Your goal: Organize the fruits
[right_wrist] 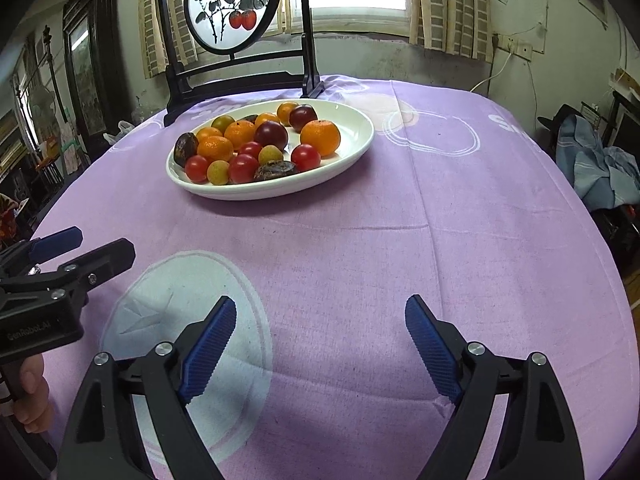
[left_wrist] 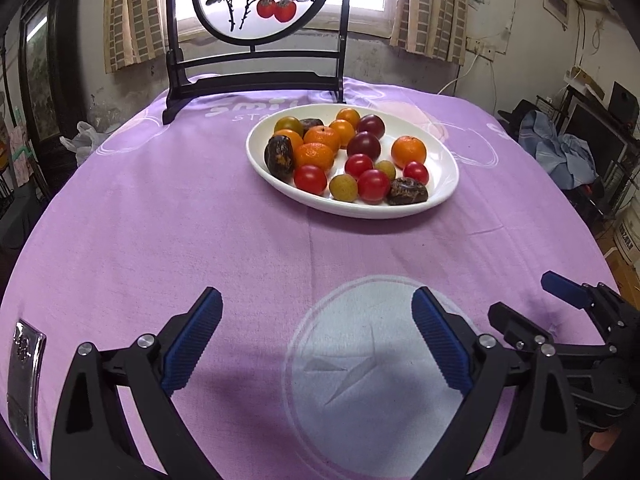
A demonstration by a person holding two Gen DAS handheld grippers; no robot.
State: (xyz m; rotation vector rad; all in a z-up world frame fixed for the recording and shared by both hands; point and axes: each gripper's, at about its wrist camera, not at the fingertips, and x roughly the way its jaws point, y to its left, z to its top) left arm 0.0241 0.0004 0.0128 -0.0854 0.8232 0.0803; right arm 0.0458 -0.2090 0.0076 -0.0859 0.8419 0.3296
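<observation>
- Then both tongs hung low over the near part of the desk, which was covered by a lilac cloth, and neither touched any fruit.
- The left tongs stood wide open with nothing between their blue pads, above a pale round print on the cloth.
- The right tongs were spread open too and held nothing; in the left wrist view they showed at the right edge, just beside the left pair.
- The white oval plate sat on the far half of the desk, well apart from both tongs, and all the fruit lay on it.
- On the plate, a large orange sat alone toward the right side, while smaller oranges clustered at the left.
- Red tomatoes and yellow-green round fruits lay along the near edge of the plate.
- Two dark purple plums sat in the middle, and wrinkled brown fruits rested at the near right rim and the left rim.
- A black-framed round screen painted with red fruit stood at the far edge of the desk, behind the plate.
- A shiny flat packet lay on the cloth at the near left.
</observation>
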